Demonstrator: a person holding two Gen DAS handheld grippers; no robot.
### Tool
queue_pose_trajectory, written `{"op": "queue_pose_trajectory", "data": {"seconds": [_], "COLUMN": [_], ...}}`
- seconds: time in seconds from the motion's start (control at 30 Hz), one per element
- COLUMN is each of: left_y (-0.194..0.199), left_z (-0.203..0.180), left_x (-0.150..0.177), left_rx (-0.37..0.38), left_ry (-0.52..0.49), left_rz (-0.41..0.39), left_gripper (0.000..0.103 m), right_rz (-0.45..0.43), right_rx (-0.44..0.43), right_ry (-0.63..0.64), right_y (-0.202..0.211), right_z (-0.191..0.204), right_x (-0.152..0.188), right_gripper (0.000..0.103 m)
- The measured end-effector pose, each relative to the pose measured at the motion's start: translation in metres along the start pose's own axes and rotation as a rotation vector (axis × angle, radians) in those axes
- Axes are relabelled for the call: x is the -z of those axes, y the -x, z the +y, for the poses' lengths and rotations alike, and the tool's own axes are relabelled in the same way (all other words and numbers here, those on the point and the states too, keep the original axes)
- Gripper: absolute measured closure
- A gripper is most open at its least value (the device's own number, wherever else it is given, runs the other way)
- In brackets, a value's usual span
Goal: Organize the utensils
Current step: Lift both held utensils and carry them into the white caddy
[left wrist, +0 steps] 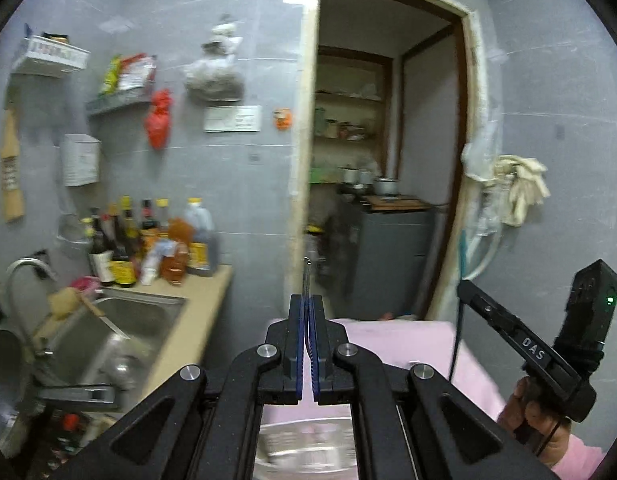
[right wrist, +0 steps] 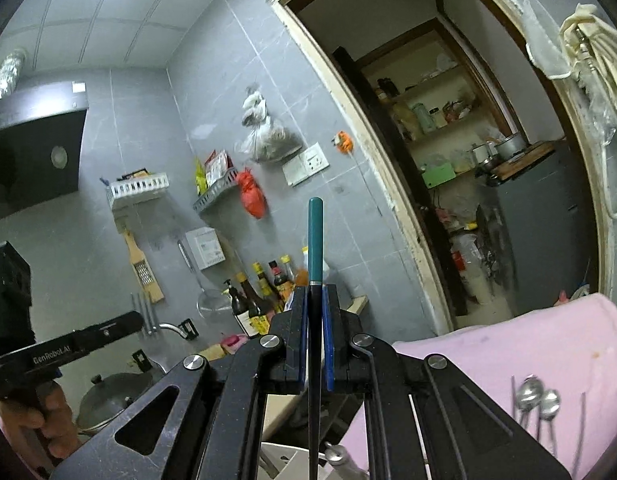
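My left gripper (left wrist: 307,299) is shut on a thin metal utensil (left wrist: 307,276), seen edge on, whose tip pokes out past the blue pads. In the right wrist view my right gripper (right wrist: 315,291) is shut on a long black utensil with a teal end (right wrist: 315,236), which points up past the fingertips. Both grippers are raised in the air over a pink cloth (right wrist: 508,344). Several metal spoons (right wrist: 537,397) lie on that cloth at the lower right. Each view catches the other gripper at its edge, held by a hand (left wrist: 548,436).
A steel sink (left wrist: 120,320) with a tap lies to the left, and sauce bottles (left wrist: 148,240) stand on the counter behind it. A doorway (left wrist: 388,160) opens ahead onto a storage room. Wall racks and hanging bags (left wrist: 158,120) line the tiles. A lidded pot (right wrist: 108,398) sits low on the left.
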State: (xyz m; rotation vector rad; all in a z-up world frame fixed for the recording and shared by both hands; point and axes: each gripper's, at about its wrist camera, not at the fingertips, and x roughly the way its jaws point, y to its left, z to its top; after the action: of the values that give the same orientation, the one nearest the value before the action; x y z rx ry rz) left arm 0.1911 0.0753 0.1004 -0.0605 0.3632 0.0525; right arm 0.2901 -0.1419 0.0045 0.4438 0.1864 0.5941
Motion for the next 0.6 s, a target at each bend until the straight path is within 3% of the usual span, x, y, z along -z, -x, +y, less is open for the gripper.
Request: {"op": "queue_pose_trajectory", "data": {"seconds": [0.2, 0.6], "left_y": [-0.032, -0.054], "left_z": [0.027, 0.020], "left_x": [0.026, 0.072], "left_rx": [-0.092, -0.131], "left_ry": [-0.029, -0.140], "left_rz": [-0.001, 0.032], "left_gripper": [0.100, 0.100], "right_rz": [-0.004, 0.013], "right_rx": [0.039, 0.093], "right_ry": [0.063, 0.163], "right_y": [-0.013, -0.007], "right_z": [0.009, 0.010], "right_x": [0.035, 0.069], "right_gripper": [0.096, 0.096]}}
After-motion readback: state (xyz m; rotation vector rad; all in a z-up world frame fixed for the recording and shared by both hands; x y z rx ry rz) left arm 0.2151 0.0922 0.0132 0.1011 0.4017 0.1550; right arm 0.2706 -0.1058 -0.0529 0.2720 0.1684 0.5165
